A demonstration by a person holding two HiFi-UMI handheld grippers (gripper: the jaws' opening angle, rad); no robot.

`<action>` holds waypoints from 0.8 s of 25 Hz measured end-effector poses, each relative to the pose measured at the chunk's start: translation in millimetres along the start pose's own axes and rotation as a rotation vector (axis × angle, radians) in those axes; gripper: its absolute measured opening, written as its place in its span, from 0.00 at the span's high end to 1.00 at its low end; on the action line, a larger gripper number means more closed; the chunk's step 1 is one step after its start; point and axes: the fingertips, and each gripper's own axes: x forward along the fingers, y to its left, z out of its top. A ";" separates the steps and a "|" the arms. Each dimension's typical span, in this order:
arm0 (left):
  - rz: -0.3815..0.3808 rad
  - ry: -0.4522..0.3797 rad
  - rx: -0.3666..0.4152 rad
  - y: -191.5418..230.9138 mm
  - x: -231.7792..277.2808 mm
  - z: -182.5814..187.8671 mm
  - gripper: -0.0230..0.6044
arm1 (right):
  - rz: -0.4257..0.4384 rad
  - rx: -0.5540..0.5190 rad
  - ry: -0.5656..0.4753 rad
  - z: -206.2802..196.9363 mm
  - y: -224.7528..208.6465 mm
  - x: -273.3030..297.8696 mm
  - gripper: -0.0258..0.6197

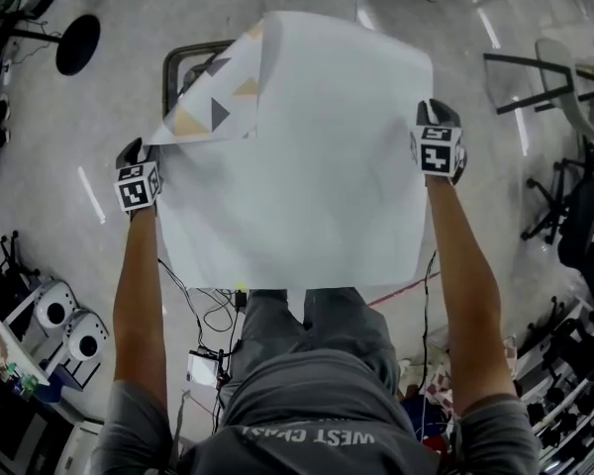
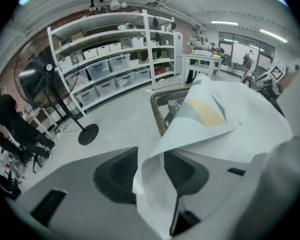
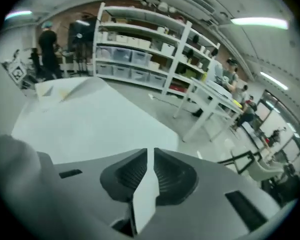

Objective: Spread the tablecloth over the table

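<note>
Tablecloth aloft, one corner folded over. Left gripper fingers pinch its left edge; right gripper fingers pinch right edge.

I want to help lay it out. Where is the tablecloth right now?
In the head view the tablecloth is held up mid-picture, stretched between the left tongs and the right tongs, above the grey floor.

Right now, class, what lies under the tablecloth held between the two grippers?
Under the tablecloth, only one corner of the dark-framed table shows, past the cloth's far left edge. The rest of the table, and anything on it, is covered.
</note>
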 end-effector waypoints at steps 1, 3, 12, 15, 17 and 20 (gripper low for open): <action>0.012 -0.006 0.029 -1.7 0.0 2.1 0.73 | 0.077 -0.033 -0.058 16.2 36.8 -7.8 0.91; 0.034 -0.013 0.076 -3.6 -0.3 3.6 0.73 | 0.294 -0.071 -0.135 45.0 126.3 -23.0 0.90; 0.067 -0.087 0.311 -4.2 -9.5 32.8 0.72 | 0.695 -0.145 -0.087 51.4 325.4 -1.3 0.91; -0.040 -0.155 0.059 3.2 -16.5 41.7 0.72 | 0.666 -0.200 -0.118 47.7 327.0 -0.7 0.92; -0.133 -0.159 -0.278 16.4 -6.2 32.4 0.66 | 0.677 -0.200 -0.110 48.7 326.9 -1.3 0.92; -0.233 -0.085 -0.669 27.6 30.9 -0.5 0.57 | 0.693 -0.187 -0.094 49.8 327.1 -1.9 0.92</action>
